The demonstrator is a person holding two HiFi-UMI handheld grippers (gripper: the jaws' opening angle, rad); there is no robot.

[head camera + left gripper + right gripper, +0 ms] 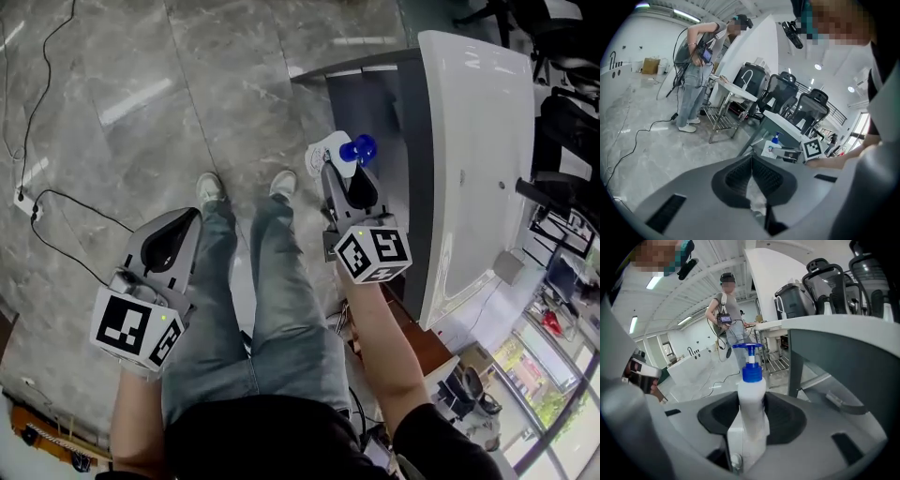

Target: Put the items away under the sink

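No readable text anywhere; the pump bottle (751,399) label is too blurred.

Grey marbled floor (234,75), black cable (56,191), white socket (21,199), shoes (209,189)

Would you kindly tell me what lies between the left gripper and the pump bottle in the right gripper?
The head view shows the person's jeans-clad legs between the left gripper and the pump bottle.
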